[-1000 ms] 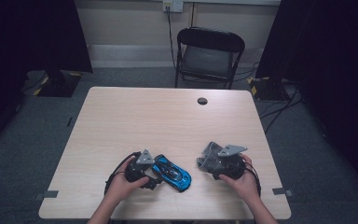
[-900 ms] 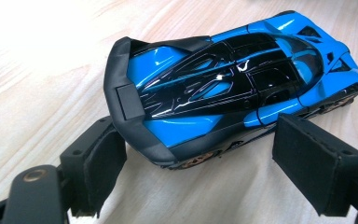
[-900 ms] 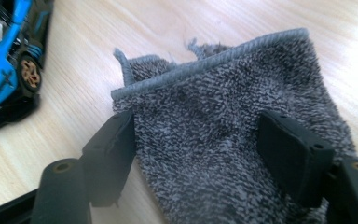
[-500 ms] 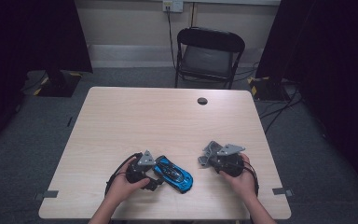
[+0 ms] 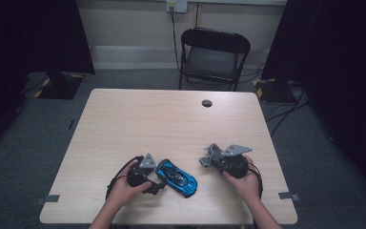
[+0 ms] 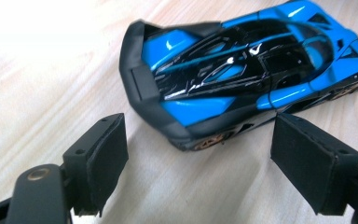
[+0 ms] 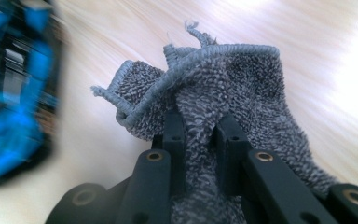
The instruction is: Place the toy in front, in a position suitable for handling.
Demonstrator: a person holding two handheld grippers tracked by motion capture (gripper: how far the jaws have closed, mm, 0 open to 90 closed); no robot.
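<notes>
Grey terry cloth [image 7: 223, 88] sits pinched between the two jaws of the right tool [image 7: 200, 126]; the jaws have just been closing and now clamp a fold of it, with the rest of the cloth bunched up in front of them and spread on the pale wooden worktop [image 5: 171, 119]. In the high view the right tool [image 5: 208, 160] is held in the person's right hand [image 5: 245, 183] near the front edge of the worktop. The left tool [image 6: 196, 154] has its jaws wide apart and holds nothing. A blue and black toy car [image 6: 242, 70] stands on its wheels just in front of these jaws, its rear end nearest to them and its nose pointing away, not touched by either pad. In the high view the left tool [image 5: 158, 177], gripped by the left hand [image 5: 124, 188], lies right beside the toy car [image 5: 176, 176], and the car is between the two tools. In the right gripper view the car appears as a blur to the left of the cloth, apart from it.
</notes>
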